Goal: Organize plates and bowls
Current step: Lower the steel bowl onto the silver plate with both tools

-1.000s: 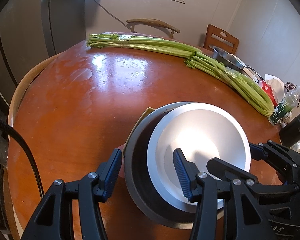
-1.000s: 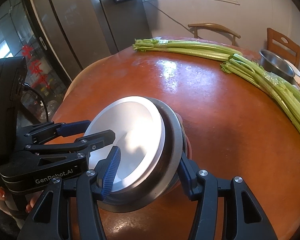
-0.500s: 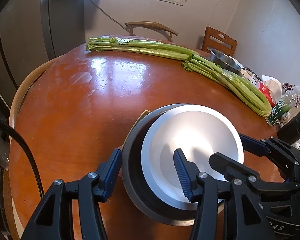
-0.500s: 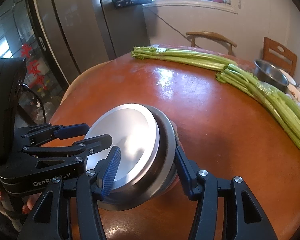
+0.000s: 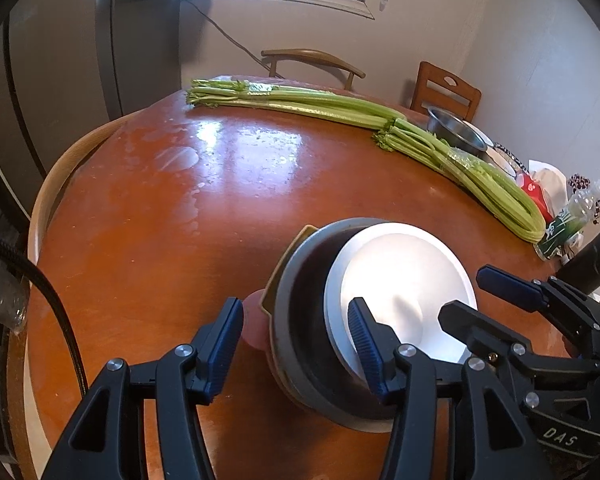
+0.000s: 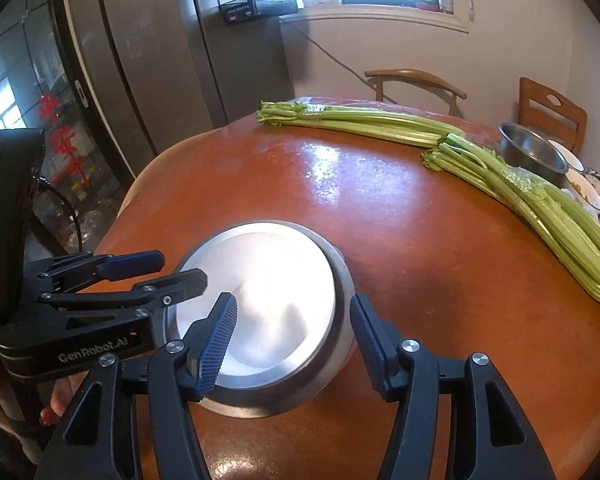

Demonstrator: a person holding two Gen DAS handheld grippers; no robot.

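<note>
We count one stack near the front edge of the round reddish-brown wooden tabletop (image 5: pixel 148 216): a shallow white round plate (image 5: pixel 400 292) nested inside a wider grey metal bowl (image 5: pixel 300 320). Under the bowl's left side, the left wrist view shows one yellowish rim edge (image 5: pixel 288 256) and one pinkish piece (image 5: pixel 254 328); we cannot tell what either one is.

Our left gripper (image 5: pixel 296 340) has its fingers spread open, straddling the near-left rim of the grey bowl: one blue ribbed pad sits just outside the rim, the other over the white plate. We cannot tell whether either pad touches.

Our right gripper (image 6: pixel 292 336) is likewise spread wide, one pad over the plate, the other just outside the bowl's right wall (image 6: pixel 342 312), gripping nothing.

Farther back we count two long bunches of green celery (image 6: pixel 380 124) lying end to end across the tabletop. Beyond them stands one empty stainless steel bowl (image 6: pixel 532 152), with a few smaller dishes (image 6: pixel 580 188) beside it, too cramped at the edge to count surely. Two wooden chairs (image 6: pixel 416 80) stand behind the tabletop.
</note>
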